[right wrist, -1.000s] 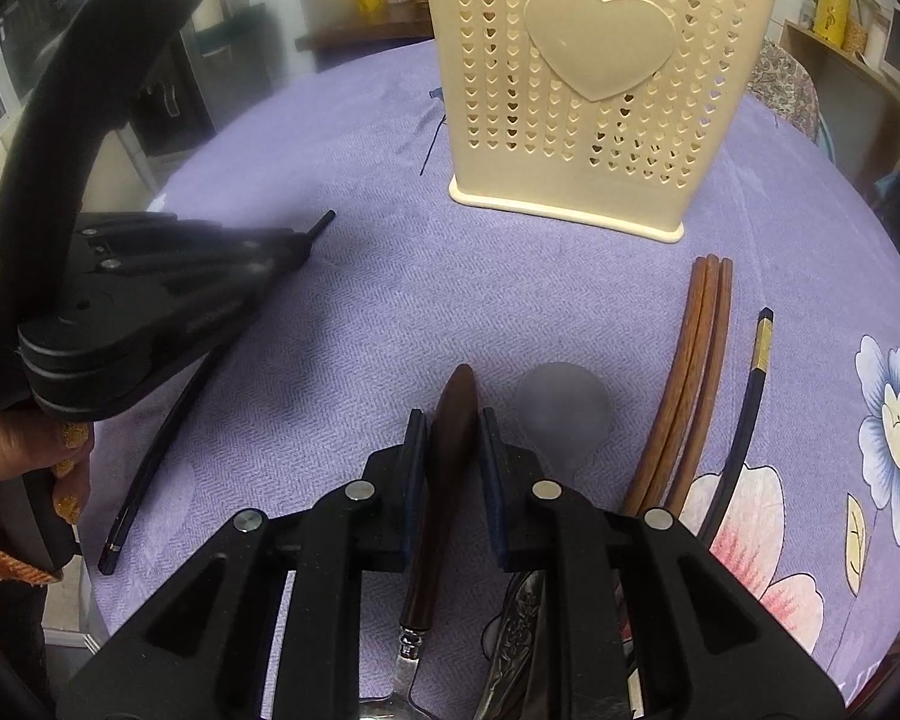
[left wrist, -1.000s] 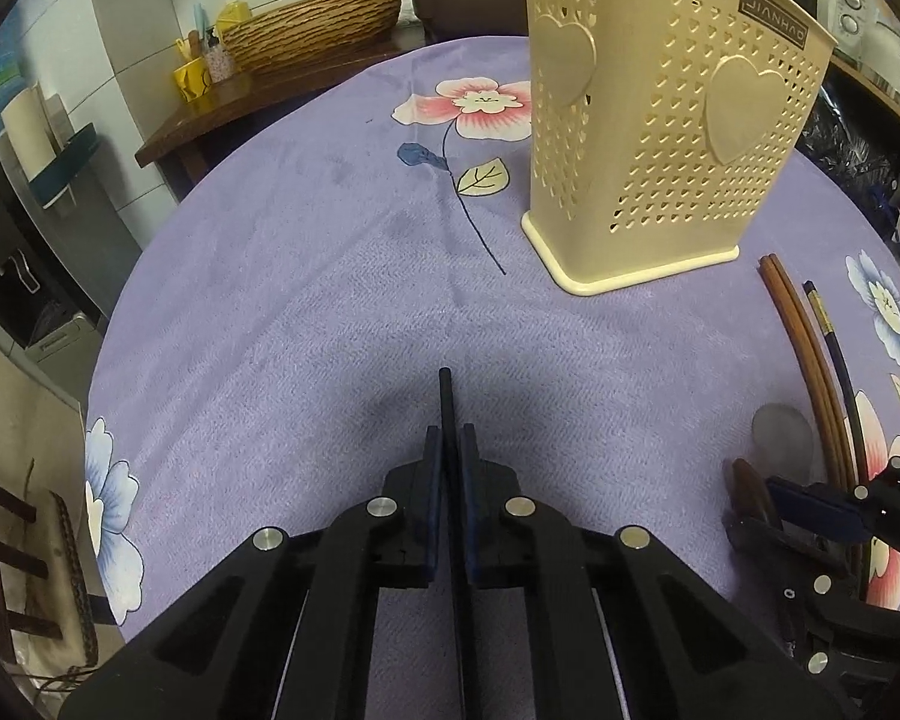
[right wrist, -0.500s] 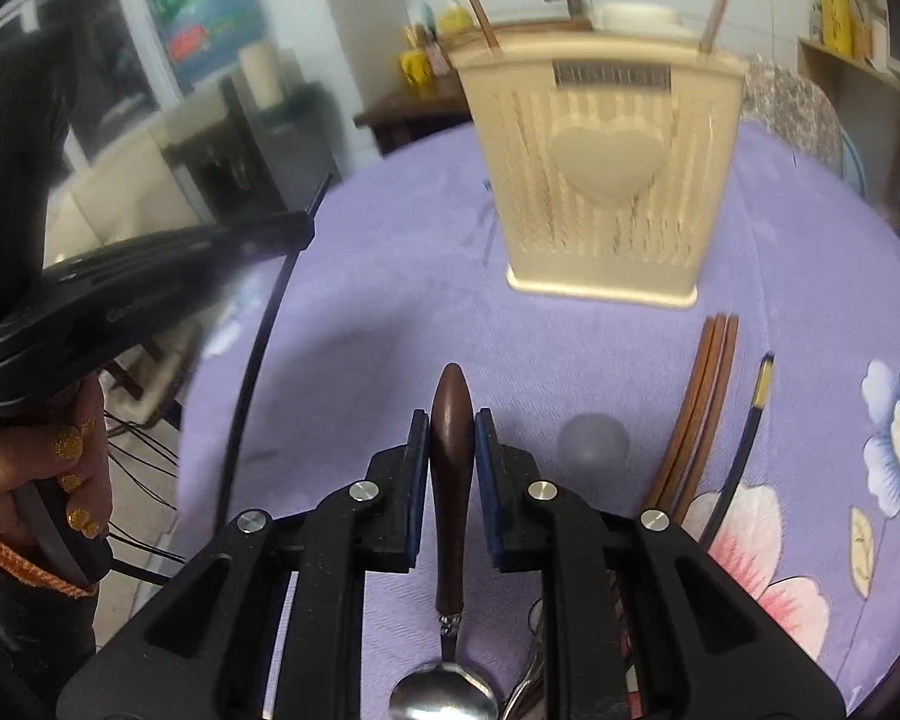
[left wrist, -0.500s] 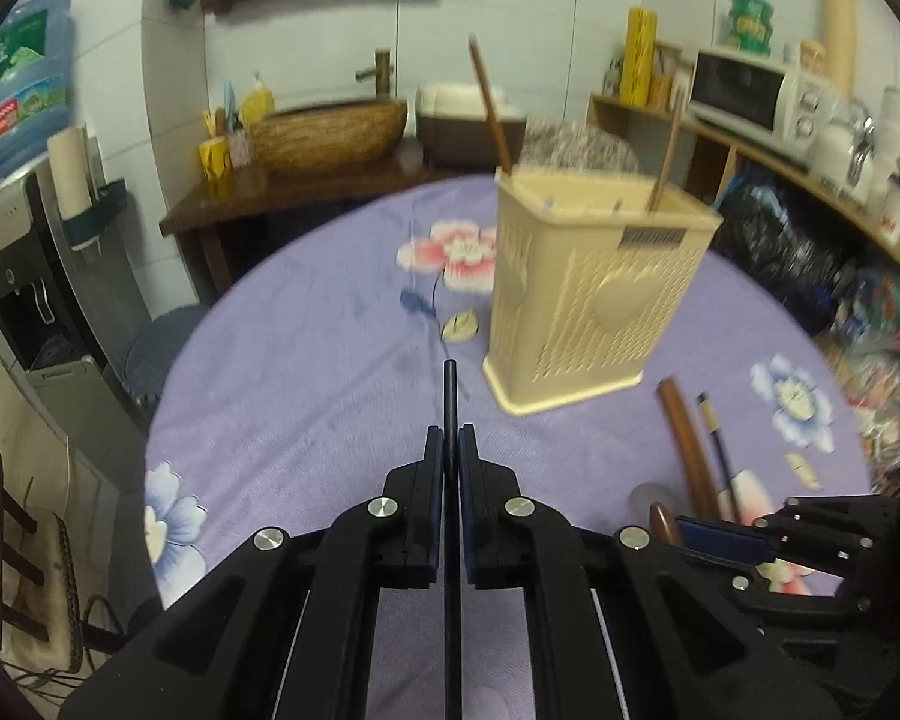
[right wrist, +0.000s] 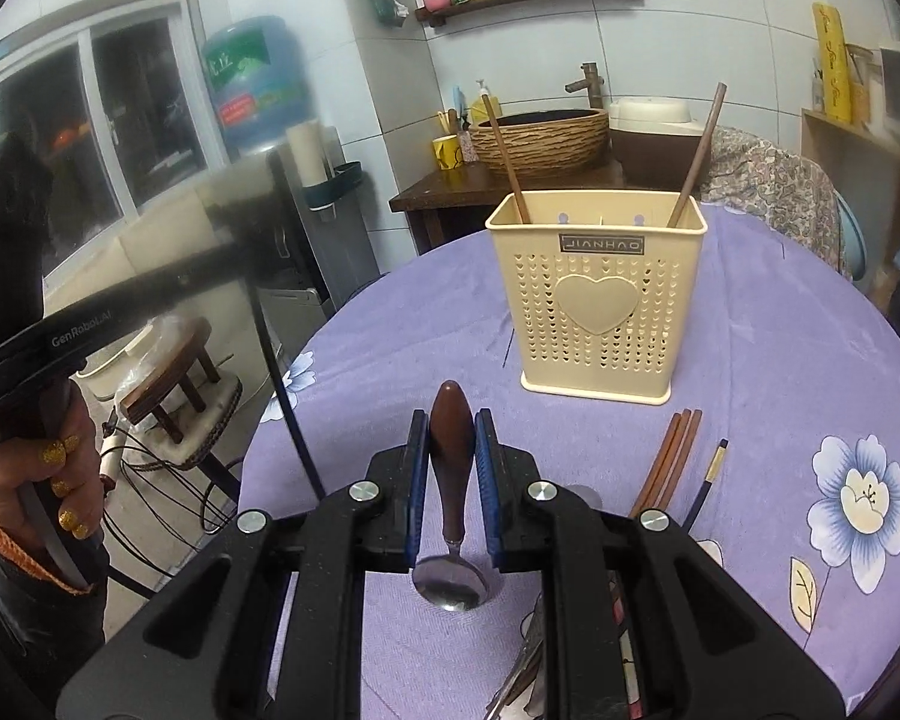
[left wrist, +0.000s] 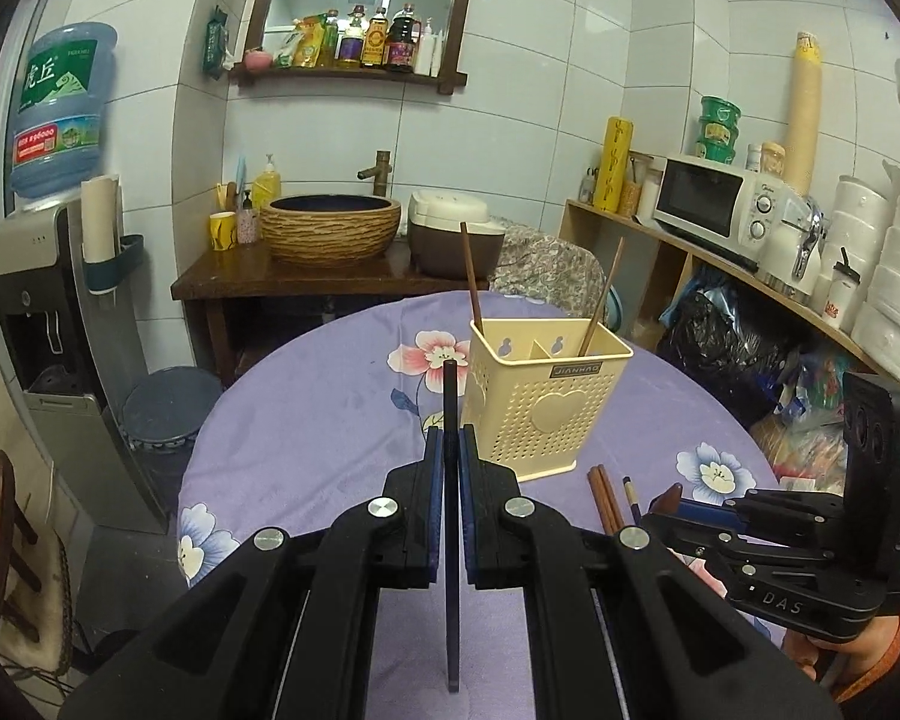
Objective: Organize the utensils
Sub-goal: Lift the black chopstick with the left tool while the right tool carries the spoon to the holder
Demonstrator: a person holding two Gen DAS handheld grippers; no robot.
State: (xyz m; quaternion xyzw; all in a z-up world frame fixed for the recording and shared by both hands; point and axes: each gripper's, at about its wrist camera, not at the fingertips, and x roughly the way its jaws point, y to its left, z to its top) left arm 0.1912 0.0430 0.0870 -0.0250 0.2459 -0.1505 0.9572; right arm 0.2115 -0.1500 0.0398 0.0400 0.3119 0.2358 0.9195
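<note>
My left gripper (left wrist: 450, 441) is shut on a black chopstick (left wrist: 450, 402), held upright above the table. My right gripper (right wrist: 452, 429) is shut on a spoon (right wrist: 451, 468) with a brown wooden handle and its steel bowl hanging down. A cream perforated utensil holder (left wrist: 540, 402) stands on the purple tablecloth with two brown chopsticks in it; it also shows in the right wrist view (right wrist: 597, 300). Both grippers are raised in front of it. The left gripper and its chopstick (right wrist: 285, 396) show at the left of the right wrist view.
Brown chopsticks (right wrist: 669, 459) and one dark chopstick with a gold band (right wrist: 709, 477) lie on the cloth right of the holder. More cutlery (right wrist: 528, 660) lies under my right gripper. A sink counter (left wrist: 330, 270) stands behind the round table (left wrist: 306, 420).
Both grippers have lifted off the table with their utensils, tilting up so the holder's top and the room now show.
</note>
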